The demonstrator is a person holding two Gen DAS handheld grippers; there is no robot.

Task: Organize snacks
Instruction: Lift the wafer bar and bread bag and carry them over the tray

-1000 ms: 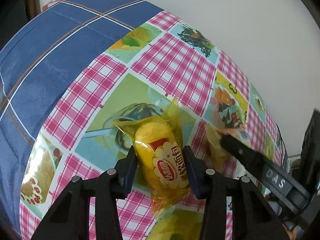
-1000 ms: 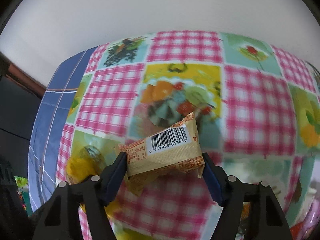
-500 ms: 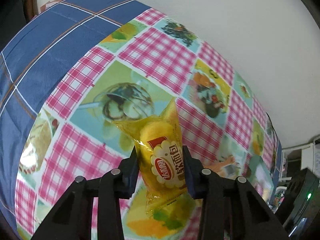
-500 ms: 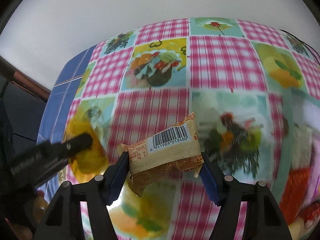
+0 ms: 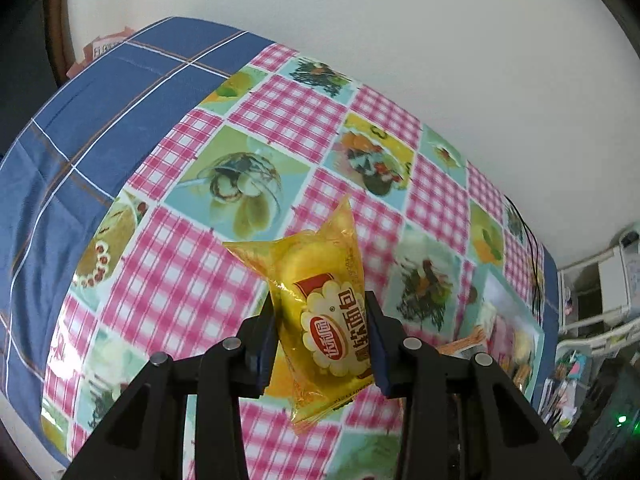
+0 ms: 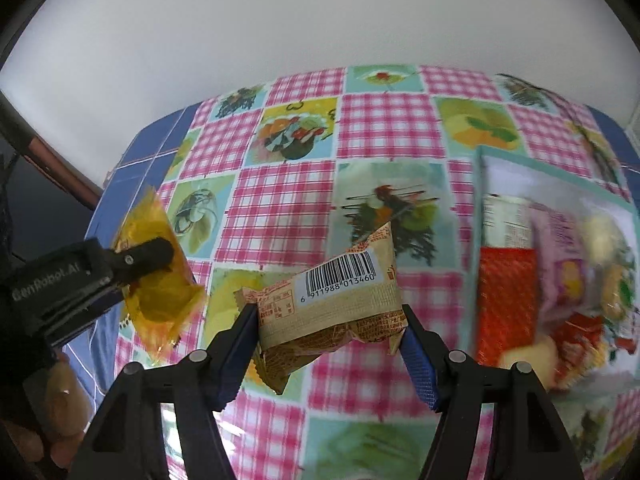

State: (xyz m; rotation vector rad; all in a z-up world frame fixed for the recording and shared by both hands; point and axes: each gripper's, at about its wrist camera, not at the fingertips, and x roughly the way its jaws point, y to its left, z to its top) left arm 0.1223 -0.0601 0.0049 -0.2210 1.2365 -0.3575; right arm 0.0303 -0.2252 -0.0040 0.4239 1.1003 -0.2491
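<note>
My left gripper (image 5: 322, 344) is shut on a yellow soft-bread packet (image 5: 320, 304) and holds it above the chequered tablecloth (image 5: 256, 120). In the right wrist view the same packet (image 6: 160, 296) hangs at the left, held by the left gripper (image 6: 148, 258). My right gripper (image 6: 330, 344) is shut on a tan snack packet (image 6: 332, 304) with a barcode, held above the table. A teal-rimmed box (image 6: 478, 240) holding several snack packs lies at the right, blurred.
The table has a pink-check and fruit-picture cloth (image 6: 384, 120) over a blue plaid cover (image 5: 80, 128). A white wall (image 5: 400, 20) stands behind it. The snack box also shows at the right of the left wrist view (image 5: 538, 336). Shelving and clutter (image 5: 600, 320) sit beyond the table's right end.
Both grippers have lifted and swung to the right with their packets. The snack box has come into view at the right. Both grips are unchanged.
</note>
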